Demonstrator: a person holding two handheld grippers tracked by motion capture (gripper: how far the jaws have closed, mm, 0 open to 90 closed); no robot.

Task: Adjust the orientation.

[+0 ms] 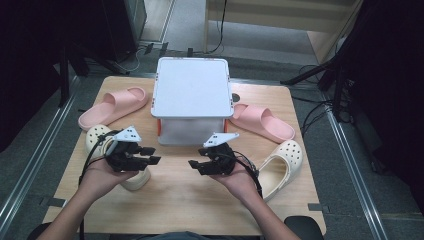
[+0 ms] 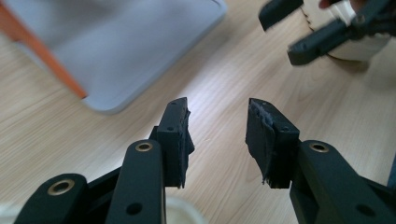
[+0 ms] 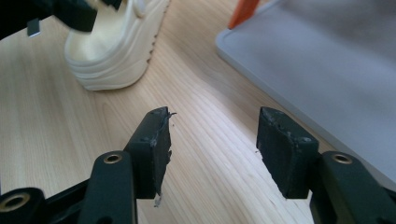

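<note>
Cream clog (image 1: 131,176) on near left of table (image 1: 185,205), just under left gripper (image 1: 150,155), long side running near to far. Left gripper nearer, jaws open, holding nothing. Right gripper (image 1: 196,165) to its right, open, empty. Second cream clog (image 1: 282,165) near right. White box (image 1: 192,95) far middle.

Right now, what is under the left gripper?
Under the left gripper lies a cream clog; its middle is covered by the gripper and hand, so only its perforated toe and its heel show. The jaws stand open, holding nothing, over the bare table.
</note>
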